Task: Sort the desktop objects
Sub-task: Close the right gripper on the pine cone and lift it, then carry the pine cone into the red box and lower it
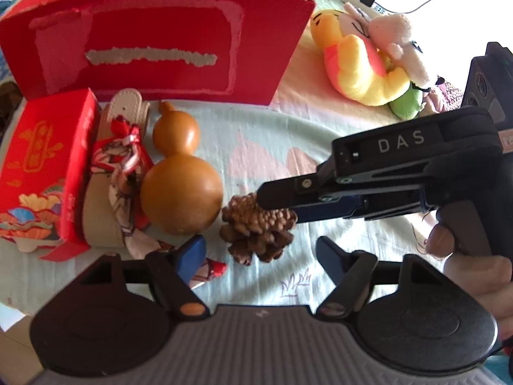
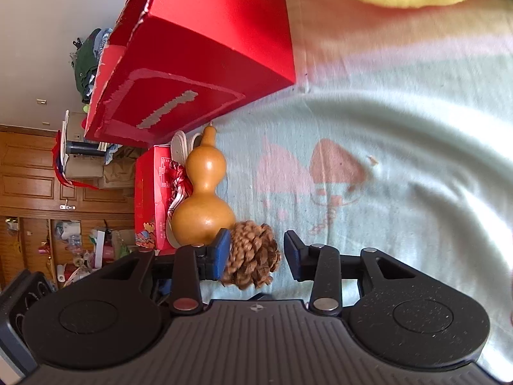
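The step in hand looks like the pickup of the cone [image 1: 258, 227]: the right gripper [image 2: 258, 255], turned on its side, has its jaws spread around it, one blue pad [image 2: 221, 252] touching the scales, the other standing just clear. The grasp is not yet made. The left gripper [image 1: 261, 258] waits near the cone with its fingers released, holding nothing.

Next, I judge, the right jaws need to close gently and evenly, then lift and carry toward the big box [image 1: 154, 41] (if that is where sorted things go). The cone sits just beside the gourd [image 1: 179, 176], so a sideways nudge could roll the gourd.

The cone is brown, woody, with open ragged scales that should give the pads some bite but may flake. The gourd is smooth, glossy, tan, two-lobed with a thin stem, lying on the cloth [image 1: 256, 134], which is soft, pale green, slightly wrinkled. Left of it lie a knotted patterned pouch [image 1: 123, 166] and a printed red carton [image 1: 45, 173]. The big box is matte red card with torn patches. Plush toys [image 1: 365, 64] lie well apart
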